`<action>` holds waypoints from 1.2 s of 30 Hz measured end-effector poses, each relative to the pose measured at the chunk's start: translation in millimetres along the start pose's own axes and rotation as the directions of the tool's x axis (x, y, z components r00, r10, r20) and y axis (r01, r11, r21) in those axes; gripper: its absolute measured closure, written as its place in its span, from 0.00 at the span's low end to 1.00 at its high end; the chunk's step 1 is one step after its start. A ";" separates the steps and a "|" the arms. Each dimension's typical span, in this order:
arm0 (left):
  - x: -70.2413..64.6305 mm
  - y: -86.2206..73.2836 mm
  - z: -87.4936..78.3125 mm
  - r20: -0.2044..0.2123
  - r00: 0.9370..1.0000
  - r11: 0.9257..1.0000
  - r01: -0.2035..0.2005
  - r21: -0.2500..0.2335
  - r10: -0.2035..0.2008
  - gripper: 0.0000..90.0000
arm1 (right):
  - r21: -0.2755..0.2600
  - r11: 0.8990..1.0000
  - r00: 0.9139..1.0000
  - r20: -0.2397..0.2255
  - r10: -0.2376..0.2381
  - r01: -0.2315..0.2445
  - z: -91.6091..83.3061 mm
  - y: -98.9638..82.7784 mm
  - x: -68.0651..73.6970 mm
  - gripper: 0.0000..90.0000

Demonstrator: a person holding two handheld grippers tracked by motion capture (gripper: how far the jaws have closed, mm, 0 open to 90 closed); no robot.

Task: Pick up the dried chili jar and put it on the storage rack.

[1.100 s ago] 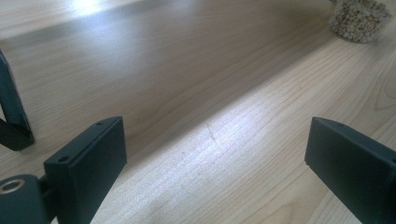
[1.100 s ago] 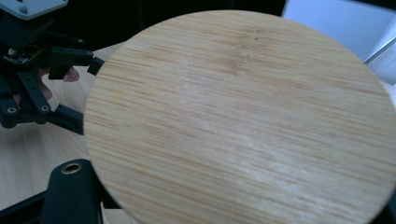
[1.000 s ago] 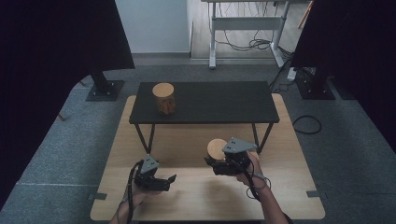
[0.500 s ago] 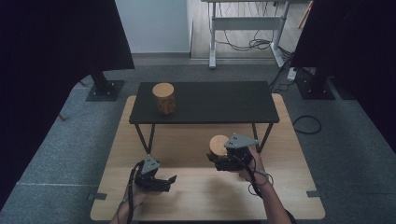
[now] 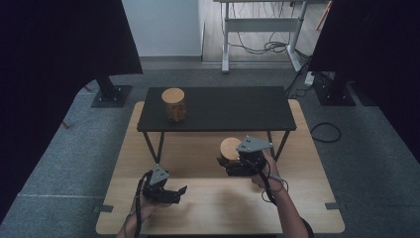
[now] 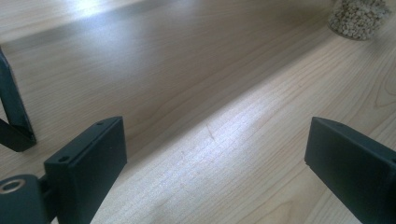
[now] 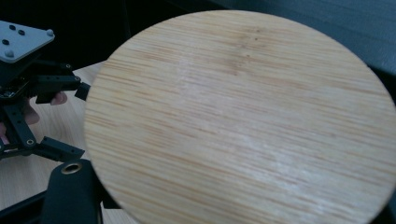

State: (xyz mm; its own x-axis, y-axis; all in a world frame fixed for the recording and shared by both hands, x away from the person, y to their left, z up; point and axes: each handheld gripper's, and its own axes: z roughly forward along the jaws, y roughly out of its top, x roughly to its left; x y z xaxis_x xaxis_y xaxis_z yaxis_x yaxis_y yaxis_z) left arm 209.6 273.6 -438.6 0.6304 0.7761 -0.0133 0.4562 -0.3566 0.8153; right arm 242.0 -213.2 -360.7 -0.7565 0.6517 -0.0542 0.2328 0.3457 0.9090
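My right gripper [image 5: 227, 166] is shut on a glass jar with a round wooden lid [image 5: 230, 148], in front of the low black table [image 5: 233, 106]. In the right gripper view the jar's wooden lid [image 7: 238, 121] is very close to the camera and hides most of the jaws. A second jar with a wooden lid [image 5: 174, 104] stands on the black table at its left. My left gripper [image 5: 174, 192] rests low over the wooden tabletop [image 5: 208, 208], open, with nothing between its fingers [image 6: 88, 163]. The held jar's grain-filled base [image 6: 357, 18] appears in the left gripper view.
The black table's legs [image 5: 148, 146] stand on the wooden tabletop; one leg [image 6: 14, 116] is close at the left of the left gripper view. Grey carpet surrounds the table. Black stands and a desk frame [image 5: 257, 29] with cables are further back.
The right gripper has carried the lidded jar slightly away from the person, toward the black table. The left gripper has stayed in place and open.
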 end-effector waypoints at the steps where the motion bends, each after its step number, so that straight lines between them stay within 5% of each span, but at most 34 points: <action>1: 0.3 0.2 0.3 0.001 1.000 1.000 -0.002 0.004 0.002 0.06 | -0.002 1.000 1.000 0.001 -0.001 0.001 0.3 1.2 -0.1 0.28; 36: 2.9 0.2 -2.1 0.008 1.000 1.000 0.007 -0.012 -0.007 0.06 | -0.057 0.998 1.000 0.013 -0.006 0.007 9.3 47.5 -20.5 0.28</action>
State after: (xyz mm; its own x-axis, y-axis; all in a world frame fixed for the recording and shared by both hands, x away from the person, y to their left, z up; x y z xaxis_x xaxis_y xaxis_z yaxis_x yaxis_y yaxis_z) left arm 210.2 276.9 -437.2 0.6324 0.7743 -0.0241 0.4536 -0.3449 0.8218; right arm 274.3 -203.8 -320.3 -0.7500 0.6582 -0.0651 0.1924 0.3113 0.9306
